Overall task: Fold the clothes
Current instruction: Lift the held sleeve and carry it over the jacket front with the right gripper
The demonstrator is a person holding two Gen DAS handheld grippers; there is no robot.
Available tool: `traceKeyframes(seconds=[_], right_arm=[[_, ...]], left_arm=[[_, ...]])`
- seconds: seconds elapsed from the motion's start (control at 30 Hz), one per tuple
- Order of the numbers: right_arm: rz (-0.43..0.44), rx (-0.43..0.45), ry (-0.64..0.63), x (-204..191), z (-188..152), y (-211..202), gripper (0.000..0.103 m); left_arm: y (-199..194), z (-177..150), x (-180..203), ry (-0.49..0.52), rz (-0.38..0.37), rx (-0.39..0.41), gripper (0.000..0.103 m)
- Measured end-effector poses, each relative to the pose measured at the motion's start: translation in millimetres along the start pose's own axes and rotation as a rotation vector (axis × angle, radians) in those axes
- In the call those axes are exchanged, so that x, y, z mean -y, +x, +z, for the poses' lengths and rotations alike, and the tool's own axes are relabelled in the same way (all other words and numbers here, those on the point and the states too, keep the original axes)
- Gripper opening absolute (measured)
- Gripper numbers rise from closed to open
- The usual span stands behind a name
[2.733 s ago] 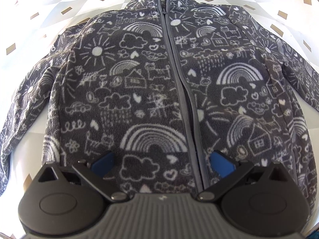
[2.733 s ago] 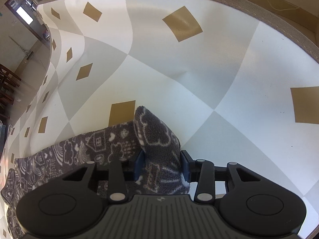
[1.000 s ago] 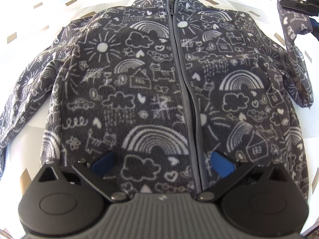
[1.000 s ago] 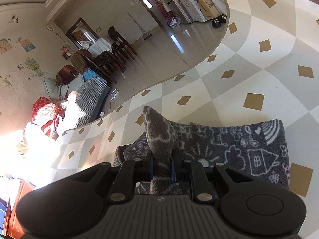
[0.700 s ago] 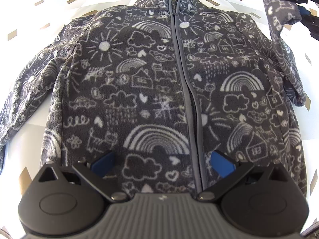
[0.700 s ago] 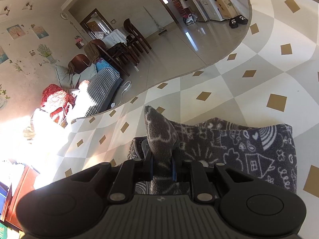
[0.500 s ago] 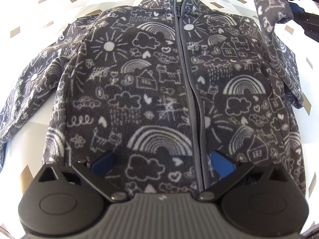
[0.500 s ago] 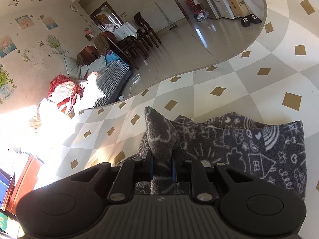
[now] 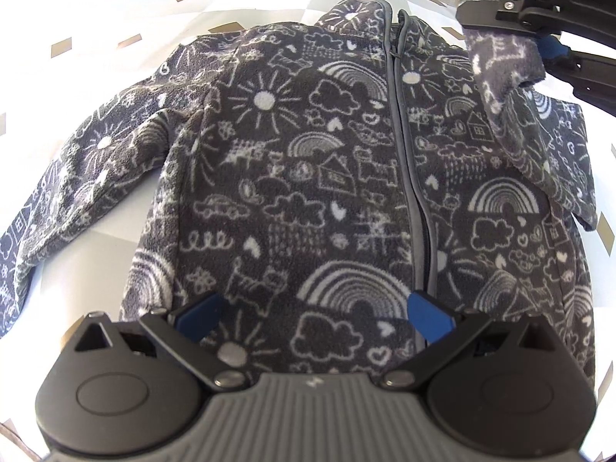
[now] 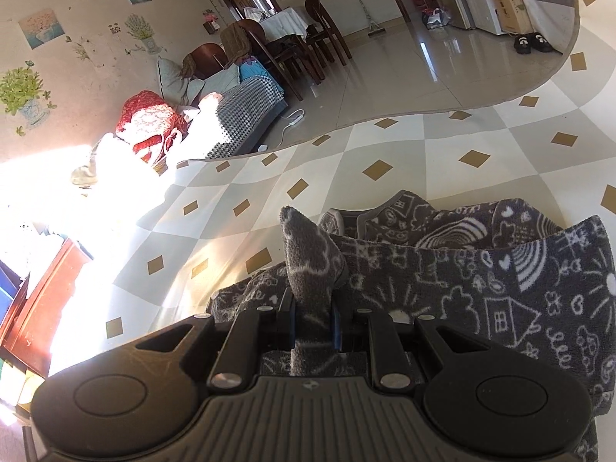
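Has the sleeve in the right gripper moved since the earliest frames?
Yes. The sleeve has been carried inward, from flat beside the jacket to above its chest near the zipper.

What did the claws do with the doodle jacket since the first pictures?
The right claw, shut on the sleeve cuff, lifted that sleeve off the tablecloth and carried it in over the jacket front. The left claw stayed open above the hem, gripping nothing. The jacket stayed flat and zipped, its other sleeve still spread out.

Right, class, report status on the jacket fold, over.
Right claw shut on sleeve cuff, lifted over the jacket. Left claw open above the hem. Other sleeve flat on the table. Nothing in the way.
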State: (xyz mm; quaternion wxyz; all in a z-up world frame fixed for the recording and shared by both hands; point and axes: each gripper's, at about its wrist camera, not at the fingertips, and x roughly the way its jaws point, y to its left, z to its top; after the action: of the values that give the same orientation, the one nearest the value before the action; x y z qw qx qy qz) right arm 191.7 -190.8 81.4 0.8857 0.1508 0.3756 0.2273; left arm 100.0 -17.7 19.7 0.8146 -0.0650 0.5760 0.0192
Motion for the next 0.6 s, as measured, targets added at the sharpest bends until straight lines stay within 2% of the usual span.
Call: traceKeyframes(seconds=[0.37,0.6], right_arm=[[-0.033,-0.104,-0.128,-21,-26,28,0.018],[-0.033,-0.150,-0.187,-30,-40,38,0.019]], left_arm=[[0,0,-14,-0.043,0.039,0.008,0.103],[-1,1,-16,-0.061,0.032,0.010,0.103]])
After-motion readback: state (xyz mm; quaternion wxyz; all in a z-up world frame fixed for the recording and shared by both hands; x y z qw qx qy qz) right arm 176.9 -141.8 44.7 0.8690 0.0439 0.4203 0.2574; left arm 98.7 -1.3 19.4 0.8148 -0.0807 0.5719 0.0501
